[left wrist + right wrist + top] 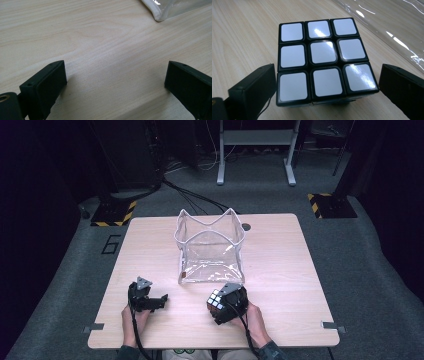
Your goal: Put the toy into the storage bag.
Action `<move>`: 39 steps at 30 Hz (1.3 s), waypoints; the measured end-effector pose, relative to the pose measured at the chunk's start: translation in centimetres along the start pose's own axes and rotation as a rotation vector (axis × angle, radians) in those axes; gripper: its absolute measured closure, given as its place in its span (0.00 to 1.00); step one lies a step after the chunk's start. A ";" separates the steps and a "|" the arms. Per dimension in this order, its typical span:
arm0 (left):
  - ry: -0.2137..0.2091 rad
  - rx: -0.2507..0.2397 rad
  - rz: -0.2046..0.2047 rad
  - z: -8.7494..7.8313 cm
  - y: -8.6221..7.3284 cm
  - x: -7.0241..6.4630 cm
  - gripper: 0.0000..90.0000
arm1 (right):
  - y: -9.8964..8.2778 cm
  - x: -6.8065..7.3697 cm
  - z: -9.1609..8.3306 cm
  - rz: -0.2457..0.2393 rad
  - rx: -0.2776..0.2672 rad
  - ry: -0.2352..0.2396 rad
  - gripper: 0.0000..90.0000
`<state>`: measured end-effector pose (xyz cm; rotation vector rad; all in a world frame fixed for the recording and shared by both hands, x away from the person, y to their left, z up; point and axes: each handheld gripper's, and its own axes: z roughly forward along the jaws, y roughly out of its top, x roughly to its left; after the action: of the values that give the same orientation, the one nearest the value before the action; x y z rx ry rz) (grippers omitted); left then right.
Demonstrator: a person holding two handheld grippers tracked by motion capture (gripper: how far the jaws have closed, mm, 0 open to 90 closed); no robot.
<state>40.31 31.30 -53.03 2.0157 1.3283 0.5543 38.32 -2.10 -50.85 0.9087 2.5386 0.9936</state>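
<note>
The puzzle cube sat on the table between the spread jaws of the right gripper, ungripped, beside the clear bag. An off-centre squeeze could have twisted it loose. The left gripper was held wide, empty.

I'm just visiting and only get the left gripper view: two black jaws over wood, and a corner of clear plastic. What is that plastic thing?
Observer: A clear bag with a white rim, standing open on the far middle of the table.
Operator: What is the other hand doing?
Observer: The right gripper has a puzzle cube between its jaws, just in front of the bag's near right corner.
Operator: Is the cube gripped?
Observer: It doesn't look so. The right gripper view shows a gap between one jaw and the cube, whose all-white face is turned to that camera.
</note>
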 end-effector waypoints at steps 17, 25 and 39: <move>-0.001 -0.005 -0.003 0.0 0.0 0.0 0.05 | -0.4 0.1 0.1 0.009 -0.020 -0.022 0.37; 0.000 -0.007 -0.003 0.0 0.0 0.0 0.05 | -0.4 -0.1 -0.5 0.009 -0.041 -0.036 0.37; 0.001 -0.007 -0.001 0.0 0.0 0.0 0.05 | -0.1 -0.2 -1.8 0.009 -0.075 -0.056 0.37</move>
<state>40.31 31.32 -53.04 2.0095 1.3264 0.5586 37.58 -3.21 -49.65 0.9150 2.4363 1.0436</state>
